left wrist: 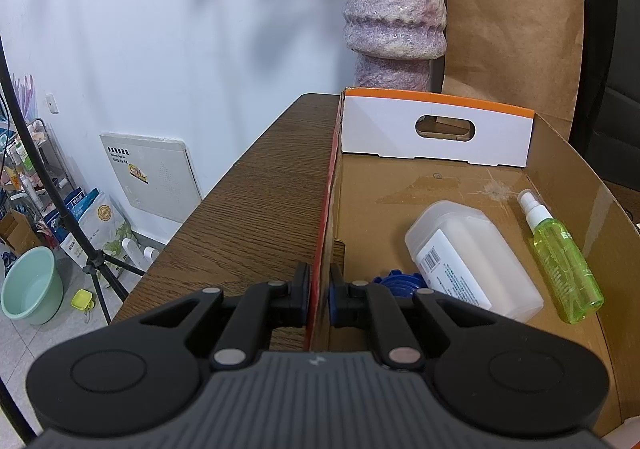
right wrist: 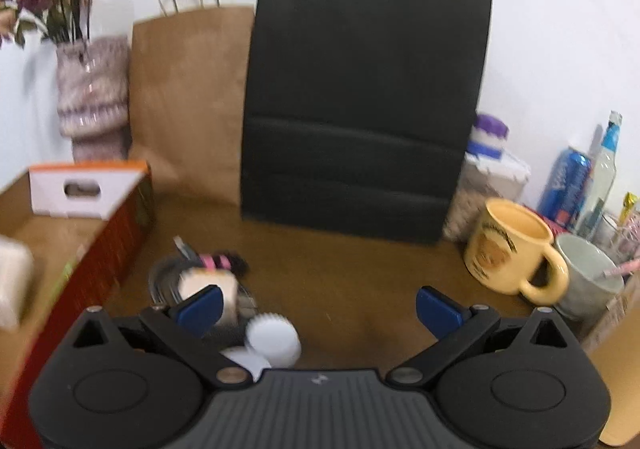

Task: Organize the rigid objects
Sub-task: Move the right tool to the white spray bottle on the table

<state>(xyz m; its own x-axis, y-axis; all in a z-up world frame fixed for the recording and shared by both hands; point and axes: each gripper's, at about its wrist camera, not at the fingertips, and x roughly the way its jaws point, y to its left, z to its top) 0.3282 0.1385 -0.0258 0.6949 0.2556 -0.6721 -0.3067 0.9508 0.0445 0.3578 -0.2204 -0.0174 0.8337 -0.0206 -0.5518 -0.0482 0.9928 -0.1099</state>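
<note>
My left gripper (left wrist: 319,291) is shut on the left wall of an open cardboard box (left wrist: 326,209), one finger on each side of it. Inside the box lie a white plastic container (left wrist: 472,261), a green spray bottle (left wrist: 560,257) and a blue ridged item (left wrist: 400,281). My right gripper (right wrist: 318,307) is open and empty above the brown table. Just left of it lie a white ridged cap (right wrist: 274,339), a small beige block (right wrist: 208,285), a pink-and-black item (right wrist: 224,261) and a metal piece (right wrist: 164,277). The box also shows in the right wrist view (right wrist: 116,245).
A purple vase (left wrist: 394,9), a brown paper bag (right wrist: 192,101) and a black paper bag (right wrist: 360,97) stand at the back. A yellow mug (right wrist: 512,249), a grey cup (right wrist: 588,277), a can and bottles crowd the right. The table's left edge (left wrist: 224,189) drops to the floor.
</note>
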